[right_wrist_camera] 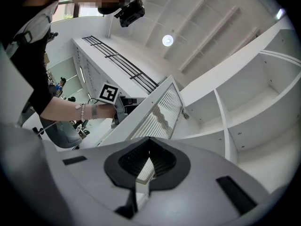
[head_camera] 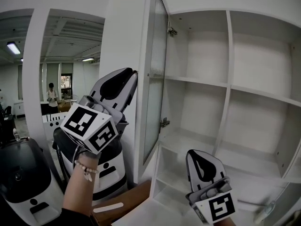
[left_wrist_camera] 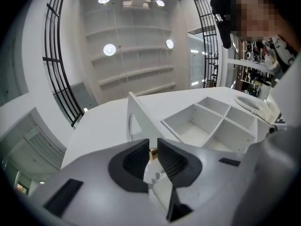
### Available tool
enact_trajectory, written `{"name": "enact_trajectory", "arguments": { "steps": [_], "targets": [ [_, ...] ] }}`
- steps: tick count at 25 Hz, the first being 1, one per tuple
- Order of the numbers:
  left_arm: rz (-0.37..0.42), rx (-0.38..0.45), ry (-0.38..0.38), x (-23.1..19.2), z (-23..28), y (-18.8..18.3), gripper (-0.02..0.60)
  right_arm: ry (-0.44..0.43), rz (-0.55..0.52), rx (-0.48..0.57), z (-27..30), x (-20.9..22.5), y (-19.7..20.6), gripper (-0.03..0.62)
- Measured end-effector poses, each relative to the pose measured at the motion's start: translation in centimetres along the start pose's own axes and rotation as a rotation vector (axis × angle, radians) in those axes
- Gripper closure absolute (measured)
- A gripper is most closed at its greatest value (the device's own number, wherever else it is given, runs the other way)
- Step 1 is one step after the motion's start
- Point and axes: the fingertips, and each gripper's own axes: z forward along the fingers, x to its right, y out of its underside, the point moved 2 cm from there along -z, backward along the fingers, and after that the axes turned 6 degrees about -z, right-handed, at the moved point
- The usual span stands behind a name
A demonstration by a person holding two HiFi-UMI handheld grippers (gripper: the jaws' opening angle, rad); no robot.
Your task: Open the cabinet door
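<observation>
Head view puts the right hand-held gripper nearest, at about five o'clock. Its jaws are pressed together on nothing, and its own view agrees.

Further up, at nine o'clock, the left hand-held gripper points its tips at the free edge of the cabinet door. In the left gripper view the jaws stand slightly parted with nothing pinched. The door's edge lies just beyond the tips, toward eleven o'clock.

The door stands swung well out, nearly edge-on to the head camera at twelve o'clock. Two hinges fix it to the cabinet, whose bare shelves fill the frame from one to four o'clock.

I judge the door light and stiff. It is a white frame around a ribbed, translucent panel (probably glass, so best not to press on it). No handle shows, so the place to take hold is the frame's free upright, far from the hinges, where a small push swings it easily. The painted frame looks smooth, so a shallow pinch could slide off.
</observation>
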Motion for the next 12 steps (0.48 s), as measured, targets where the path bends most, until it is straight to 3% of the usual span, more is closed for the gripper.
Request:
{"name": "enact_trajectory", "arguments": {
  "steps": [12],
  "targets": [
    [0.070,-0.043,-0.143,-3.9,-2.0,0.8,0.580,-0.018,0.016,0.024,1.2,-1.2,-0.3,0.594]
  ]
}}
